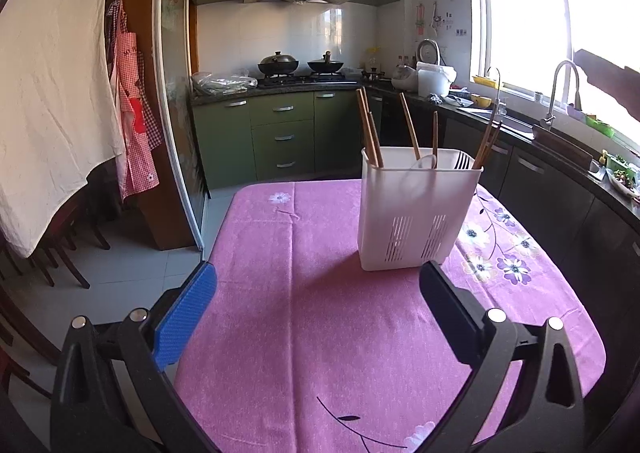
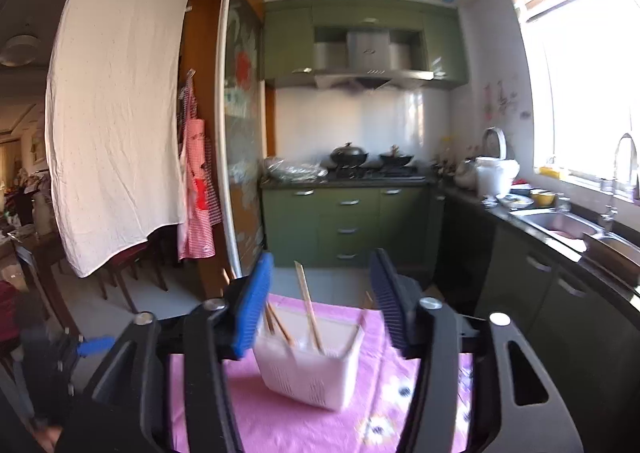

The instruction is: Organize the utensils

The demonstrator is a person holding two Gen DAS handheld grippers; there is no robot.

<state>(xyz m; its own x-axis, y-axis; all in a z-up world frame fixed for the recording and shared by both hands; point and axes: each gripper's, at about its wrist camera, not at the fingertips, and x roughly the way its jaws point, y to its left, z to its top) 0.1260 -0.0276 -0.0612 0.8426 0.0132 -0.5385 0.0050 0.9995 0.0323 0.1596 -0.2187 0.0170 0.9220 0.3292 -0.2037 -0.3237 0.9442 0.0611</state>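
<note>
- Wooden chopsticks [image 1: 367,129] stand in a white slotted plastic holder [image 1: 416,213] near the pink floral tablecloth's [image 1: 304,333] far right edge.
- Left gripper [image 1: 318,281] sits just short of it, jaws wide apart, holding nothing.
- Right gripper [image 2: 320,277] hangs above it, also spread, empty.

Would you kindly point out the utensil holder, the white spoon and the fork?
Utensil holder [image 1: 416,213], left wrist view, front wall.
White spoon [image 1: 425,162], left wrist view, bowl.
Fork [image 1: 463,161], left wrist view, tines.

Ahead of my left tool [image 1: 316,293], whose fingers stood wide apart, the worktop's pink flowered cloth [image 1: 304,333] lay bare up to the white slotted plastic utensil basket [image 1: 416,213]. That basket stood toward the right, and brown wooden chopsticks [image 1: 370,133] leaned out above its rim in several directions, blocking a straight descent. My right tool [image 2: 322,293] hung above it, fingers parted.
</note>
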